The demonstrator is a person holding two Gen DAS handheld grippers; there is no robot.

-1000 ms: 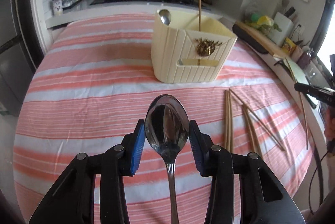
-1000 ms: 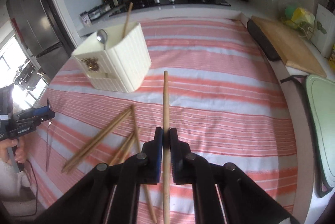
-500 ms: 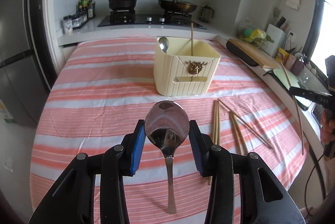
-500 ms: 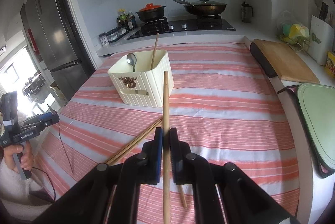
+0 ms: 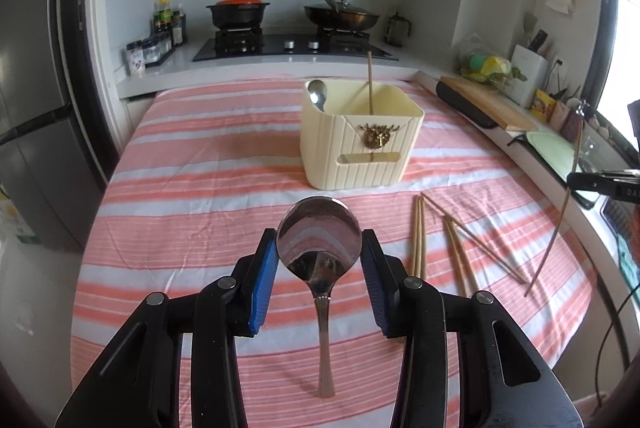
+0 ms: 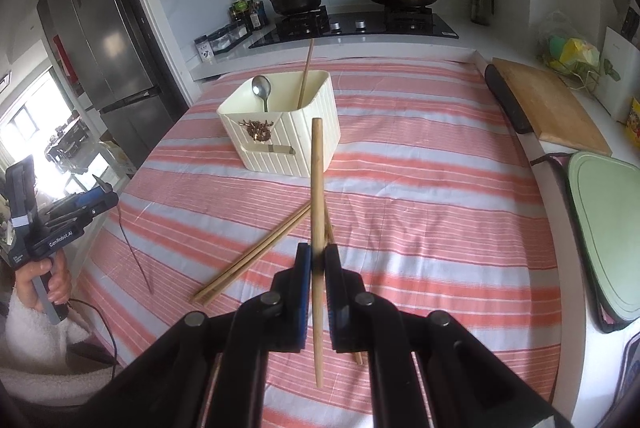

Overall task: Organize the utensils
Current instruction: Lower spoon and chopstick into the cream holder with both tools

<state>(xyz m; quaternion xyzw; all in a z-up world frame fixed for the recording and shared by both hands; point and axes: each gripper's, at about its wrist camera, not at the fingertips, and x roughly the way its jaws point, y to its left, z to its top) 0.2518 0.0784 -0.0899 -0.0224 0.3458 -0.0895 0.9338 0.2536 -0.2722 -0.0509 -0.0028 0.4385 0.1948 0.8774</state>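
Note:
My left gripper (image 5: 319,258) is shut on a steel spoon (image 5: 318,228), its blue pads pressing the sides of the bowl while the handle hangs down over the striped cloth. My right gripper (image 6: 317,262) is shut on one wooden chopstick (image 6: 316,188) that sticks up past the fingers. Beyond both stands a cream utensil holder (image 5: 360,148) (image 6: 288,136) with a spoon (image 5: 317,94) and a chopstick (image 5: 370,80) standing in it. Several loose chopsticks (image 5: 418,236) (image 6: 256,252) lie on the cloth between the grippers and the holder.
The red-and-white striped tablecloth (image 5: 192,188) covers the table. A wooden cutting board (image 6: 552,104) and a green board (image 6: 608,228) lie along the right counter. A stove with pots (image 5: 296,40) is behind, a fridge (image 6: 108,40) to the left. A person's hand (image 6: 44,280) holds the left gripper.
Both grippers have risen and drawn back from the table with the spoon and the chopstick still held; more of the kitchen shows. The spoon handle now hangs free above the cloth.

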